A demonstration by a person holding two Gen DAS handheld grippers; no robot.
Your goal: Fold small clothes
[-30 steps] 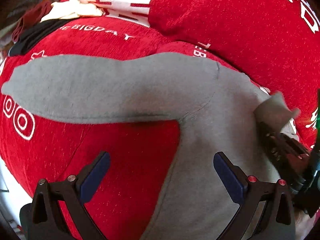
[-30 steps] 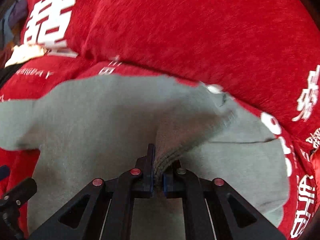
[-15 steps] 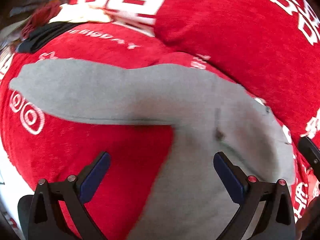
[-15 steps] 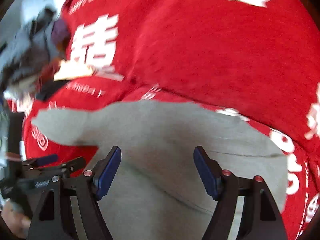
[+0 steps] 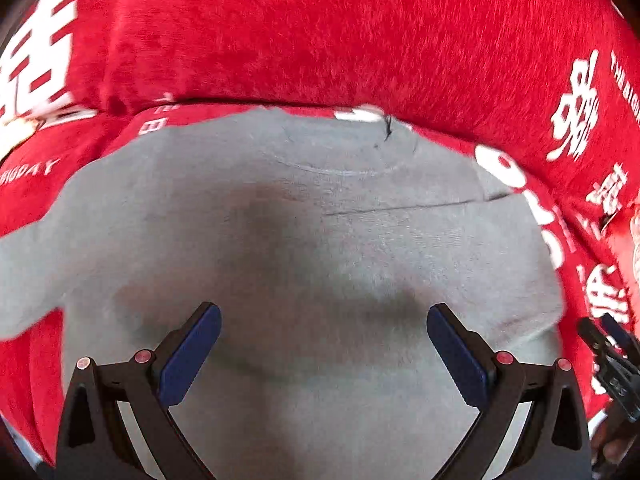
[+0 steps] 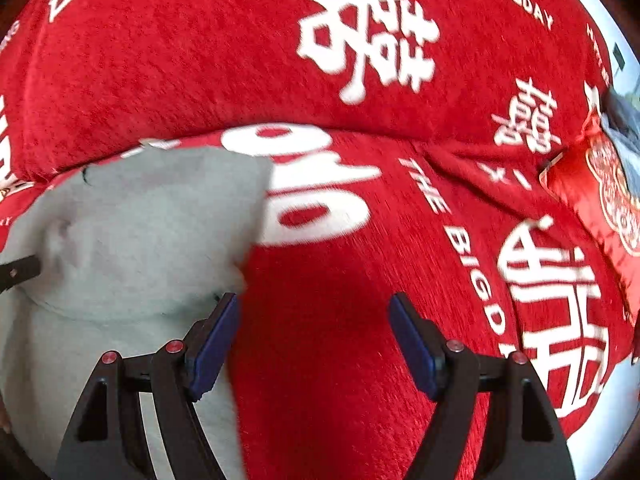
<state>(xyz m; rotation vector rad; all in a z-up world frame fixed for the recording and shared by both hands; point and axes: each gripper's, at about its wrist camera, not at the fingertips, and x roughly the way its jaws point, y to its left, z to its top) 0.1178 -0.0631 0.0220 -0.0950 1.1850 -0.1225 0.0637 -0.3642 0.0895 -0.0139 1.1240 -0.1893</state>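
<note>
The gray sweater [image 5: 304, 248] lies flat on the red cover [image 5: 320, 40] printed with white characters, its neckline toward the raised red cushion behind it. In your left wrist view one sleeve runs out to the left edge, and the other sleeve is folded across the body, its straight edge crossing the chest on the right side. Your left claw [image 5: 324, 344] hangs over the middle of the sweater with its jaws spread wide and nothing between the blue pads [image 5: 192, 354]. At the right edge of that view you can see part of your right claw [image 6: 314, 340], beside the sweater's right border. From the right wrist view, that claw is also spread wide and holds nothing; its left pad sits just at the sweater's edge, while the gap between the jaws shows bare red cover.
</note>
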